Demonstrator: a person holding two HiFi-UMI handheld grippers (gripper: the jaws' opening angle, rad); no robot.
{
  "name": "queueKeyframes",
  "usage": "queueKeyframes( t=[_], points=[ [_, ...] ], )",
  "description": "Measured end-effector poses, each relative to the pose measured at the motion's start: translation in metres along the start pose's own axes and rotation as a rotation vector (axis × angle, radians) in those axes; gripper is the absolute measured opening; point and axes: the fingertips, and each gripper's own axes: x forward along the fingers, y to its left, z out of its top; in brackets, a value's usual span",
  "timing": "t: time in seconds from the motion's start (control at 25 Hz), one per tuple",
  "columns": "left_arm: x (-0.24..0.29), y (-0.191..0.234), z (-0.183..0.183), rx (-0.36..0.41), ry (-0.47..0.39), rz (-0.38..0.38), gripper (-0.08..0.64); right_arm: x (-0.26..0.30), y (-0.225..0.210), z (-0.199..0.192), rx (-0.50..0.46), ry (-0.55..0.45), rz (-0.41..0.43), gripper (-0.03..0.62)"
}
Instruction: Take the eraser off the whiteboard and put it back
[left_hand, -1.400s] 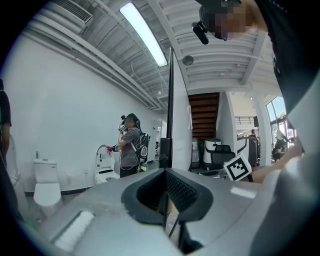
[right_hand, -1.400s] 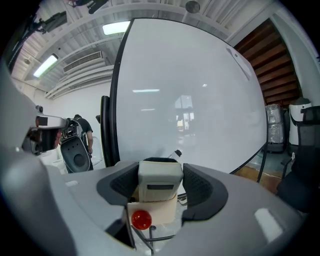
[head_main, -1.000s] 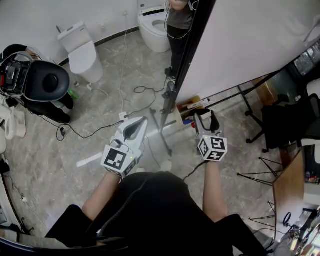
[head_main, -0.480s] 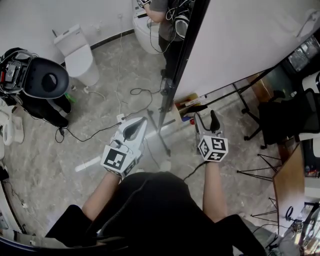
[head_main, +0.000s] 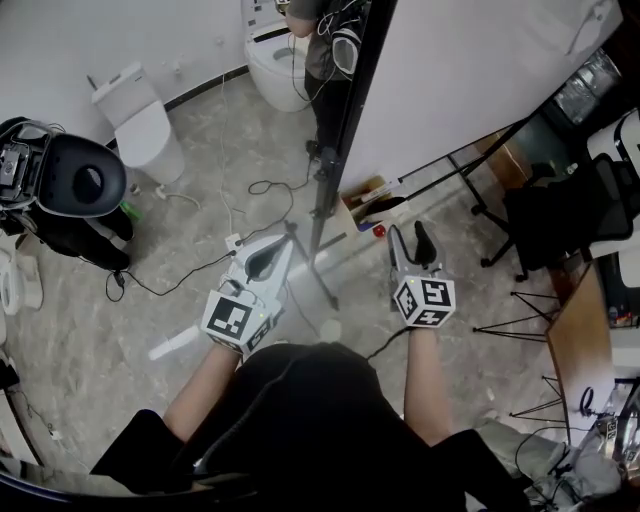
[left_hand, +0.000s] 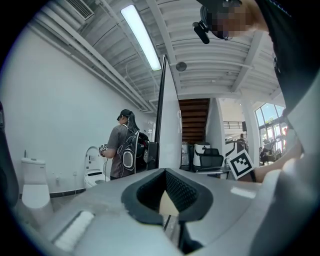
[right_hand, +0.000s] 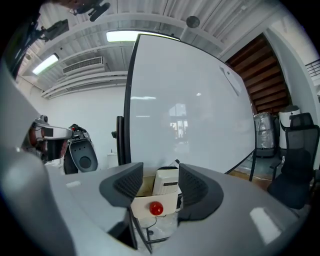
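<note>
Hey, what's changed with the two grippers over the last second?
The right gripper has narrowed its jaws and they are closing, lined up on the eraser ahead but not gripping it. The left gripper stayed shut and empty.

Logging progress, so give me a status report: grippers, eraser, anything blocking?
Left gripper shut, empty. Right gripper fingers closing, framing the eraser, not gripping it. Eraser upright in the tray at the whiteboard's foot. Nothing seen blocking.

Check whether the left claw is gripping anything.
No, the left claw has its pads meeting at the tips, with only floor showing through the gap behind them.
</note>
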Motion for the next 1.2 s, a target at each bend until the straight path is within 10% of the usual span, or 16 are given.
queueKeyframes(
  t=[1.2],
  points=[
    [0.003,-0.061,0.001,0.006,-0.014,-0.210,0.006,-0.124,0.024,0.066,0.017,-0.173,-0.123,0.015]
  ],
)
